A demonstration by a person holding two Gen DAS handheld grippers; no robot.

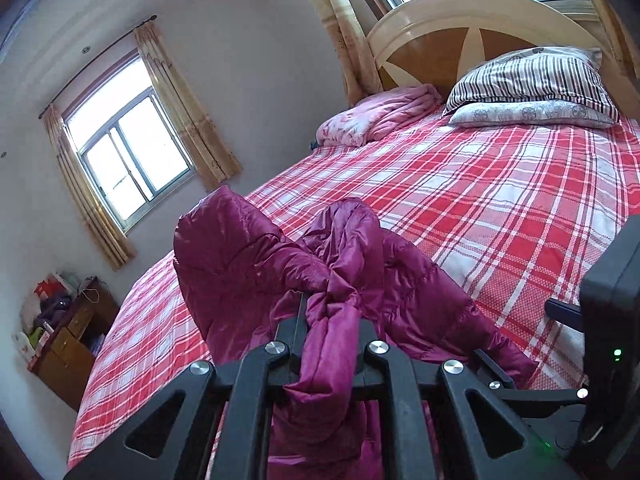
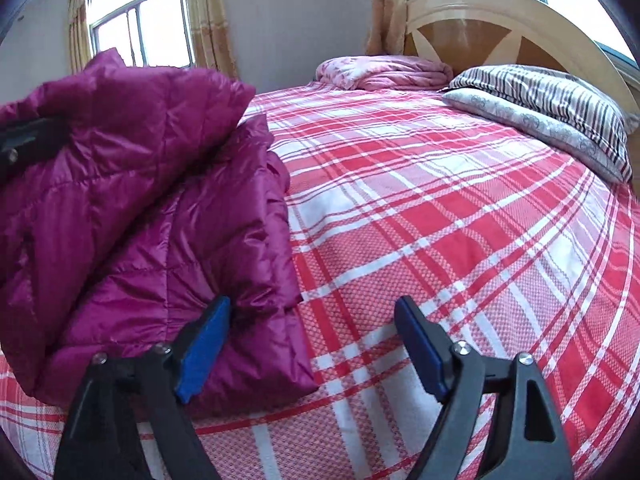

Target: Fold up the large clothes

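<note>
Jacket (image 2: pixel 132 200) bunched in clamped left gripper (image 1: pixel 326 320); right gripper (image 2: pixel 312 344) gapes empty at its hem, open bedspread (image 2: pixel 460 240) beyond.

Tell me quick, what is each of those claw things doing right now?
Left gripper: shut on a bunched fold of the magenta puffer jacket.
Right gripper: jaws open, holding nothing, at the jacket's edge.

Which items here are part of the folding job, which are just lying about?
In play:
- magenta puffer jacket
- left hand-held gripper, shut on the jacket
- right hand-held gripper, open
- plaid bed sheet

Lying about:
- striped pillow
- pink blanket
- wooden cabinet
</note>
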